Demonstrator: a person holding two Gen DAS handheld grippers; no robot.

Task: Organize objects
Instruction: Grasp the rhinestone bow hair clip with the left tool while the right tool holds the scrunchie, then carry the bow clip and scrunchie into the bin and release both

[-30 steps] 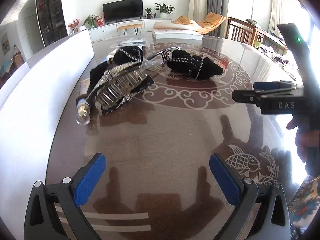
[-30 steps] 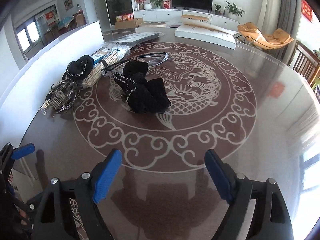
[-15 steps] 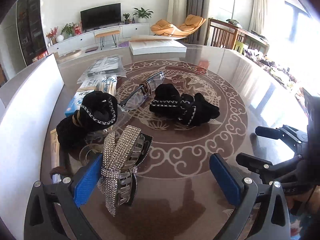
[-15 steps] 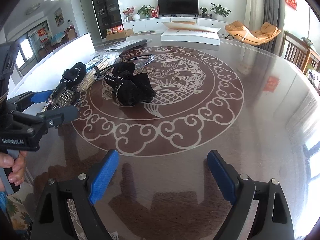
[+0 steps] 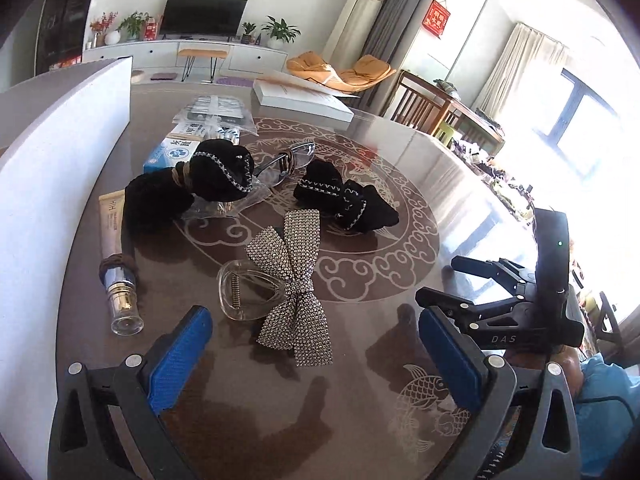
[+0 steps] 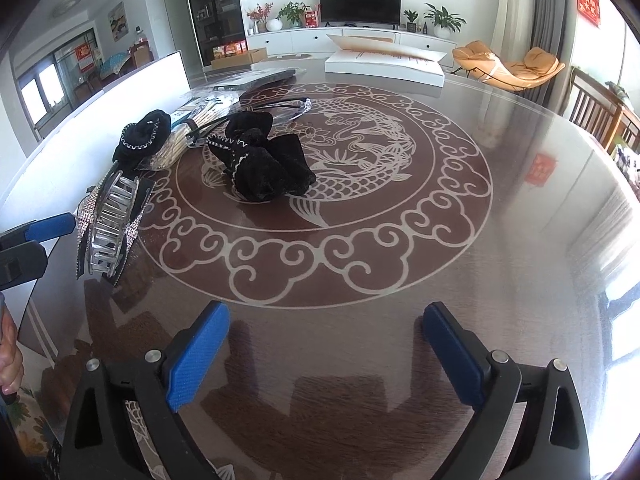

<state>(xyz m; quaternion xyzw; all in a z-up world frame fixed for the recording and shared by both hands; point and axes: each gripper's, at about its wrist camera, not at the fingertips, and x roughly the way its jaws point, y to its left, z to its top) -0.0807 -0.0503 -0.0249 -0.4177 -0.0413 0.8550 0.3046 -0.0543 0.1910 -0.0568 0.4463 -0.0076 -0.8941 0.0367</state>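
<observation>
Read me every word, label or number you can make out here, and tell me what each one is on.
"DAS": on the right gripper body, left wrist view.
Blue and white box: large Chinese characters, too blurred to read.
Cream tube: print too small to read.
Red wall hanging: characters blurred.
Nothing else is legible.

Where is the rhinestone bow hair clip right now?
In the left wrist view, the rhinestone bow hair clip lies on the table just ahead of the left hand-held gripper.
</observation>
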